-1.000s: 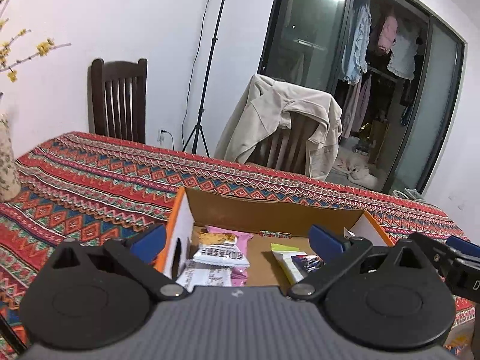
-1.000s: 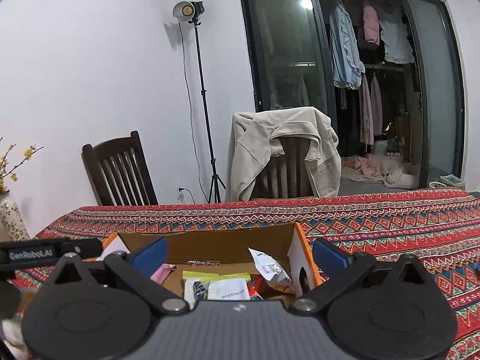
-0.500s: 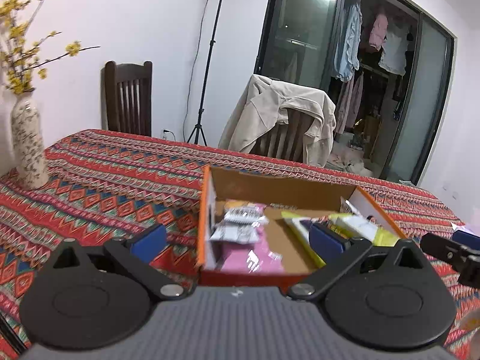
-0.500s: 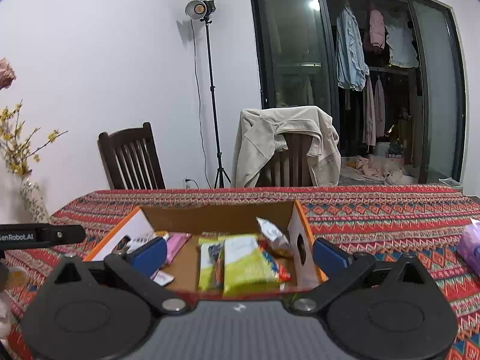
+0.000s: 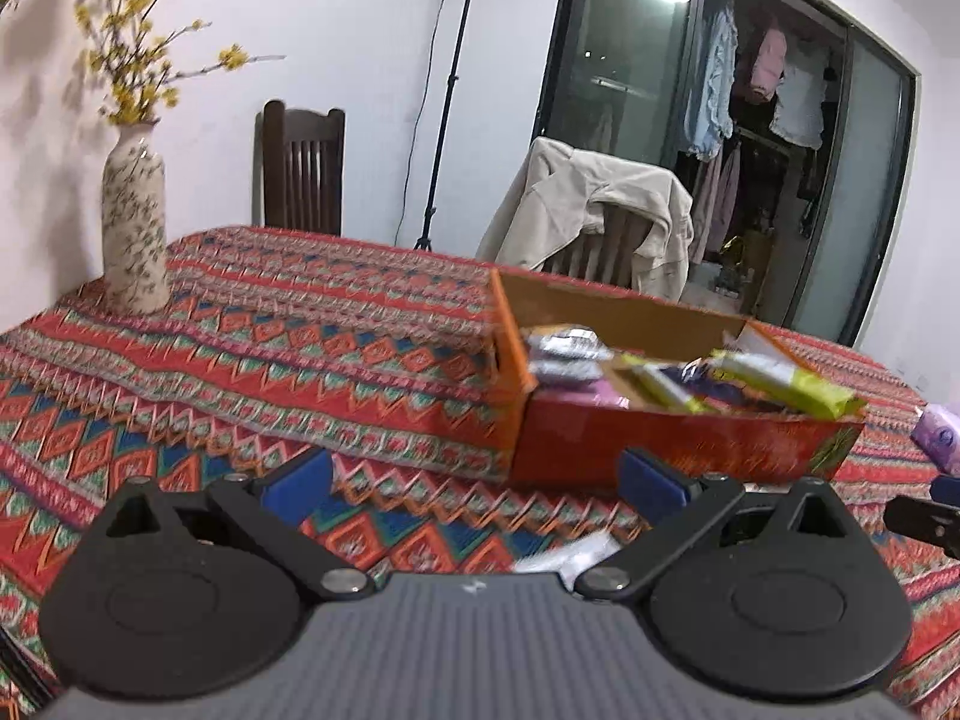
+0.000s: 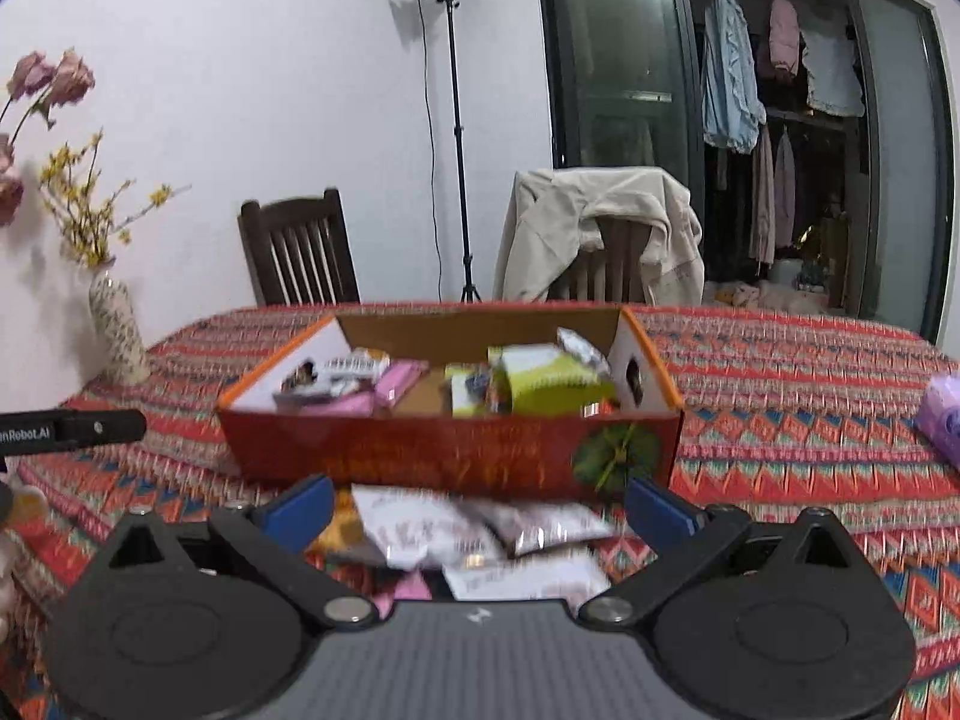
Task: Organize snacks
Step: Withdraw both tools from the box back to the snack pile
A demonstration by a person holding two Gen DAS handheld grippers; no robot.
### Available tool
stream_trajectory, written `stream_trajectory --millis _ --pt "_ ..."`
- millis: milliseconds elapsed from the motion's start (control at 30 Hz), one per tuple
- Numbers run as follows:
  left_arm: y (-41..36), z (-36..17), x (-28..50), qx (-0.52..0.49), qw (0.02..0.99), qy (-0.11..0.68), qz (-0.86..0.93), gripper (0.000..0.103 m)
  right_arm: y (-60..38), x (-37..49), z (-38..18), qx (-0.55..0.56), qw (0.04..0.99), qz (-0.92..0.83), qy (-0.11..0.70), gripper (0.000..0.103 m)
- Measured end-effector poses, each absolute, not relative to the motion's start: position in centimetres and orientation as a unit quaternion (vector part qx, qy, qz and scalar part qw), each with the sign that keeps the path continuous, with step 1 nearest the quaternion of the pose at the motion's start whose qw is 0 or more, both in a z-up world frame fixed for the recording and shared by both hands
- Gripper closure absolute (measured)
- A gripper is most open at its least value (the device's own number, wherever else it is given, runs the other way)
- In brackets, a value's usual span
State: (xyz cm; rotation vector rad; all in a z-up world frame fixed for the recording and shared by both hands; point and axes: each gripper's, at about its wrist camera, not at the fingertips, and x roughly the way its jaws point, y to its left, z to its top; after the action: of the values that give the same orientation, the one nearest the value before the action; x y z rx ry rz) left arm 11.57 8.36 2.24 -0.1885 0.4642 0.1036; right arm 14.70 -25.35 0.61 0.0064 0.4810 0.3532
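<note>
An orange cardboard box point(image 6: 420, 456) stands on the patterned tablecloth and holds pink, silver and yellow-green snack packets point(image 6: 540, 384). Several loose packets point(image 6: 456, 531) lie on the cloth just in front of the box, between the fingers of my open right gripper point(image 6: 477, 507). In the left wrist view the box point(image 5: 672, 438) is ahead to the right, and my left gripper point(image 5: 474, 483) is open over the cloth with nothing held. A white packet point(image 5: 564, 558) lies close under it.
A flower vase point(image 5: 133, 222) stands at the table's left end. A purple tissue pack point(image 6: 942, 414) lies at the right. Two chairs, one draped with a beige jacket point(image 6: 600, 234), stand behind the table, with a light stand point(image 6: 456, 120) by the wall.
Both grippers have pulled back from the box toward the near side of the table. The loose packets in front of the box have come into view. Both stay open.
</note>
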Motion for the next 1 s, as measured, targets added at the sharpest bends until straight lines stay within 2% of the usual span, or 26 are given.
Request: stream_trajectory --millis 267,667,1000 --pt "9.6 -0.5 12.0 -0.113 0.959 0.254 0.047 0.0 -25.6 14.1 -1.5 0.011 0.953 0.149 0.264 0.0" --pt "10.1 -1.0 12.2 -0.127 0.958 0.255 0.042 0.0 -24.3 15.9 -2.2 -0.012 0.949 0.138 0.282 0.0" --pt "9.9 -1.2 12.5 -0.124 0.955 0.265 0.043 0.0 -24.6 20.2 -4.1 -0.047 0.931 0.14 0.335 0.002"
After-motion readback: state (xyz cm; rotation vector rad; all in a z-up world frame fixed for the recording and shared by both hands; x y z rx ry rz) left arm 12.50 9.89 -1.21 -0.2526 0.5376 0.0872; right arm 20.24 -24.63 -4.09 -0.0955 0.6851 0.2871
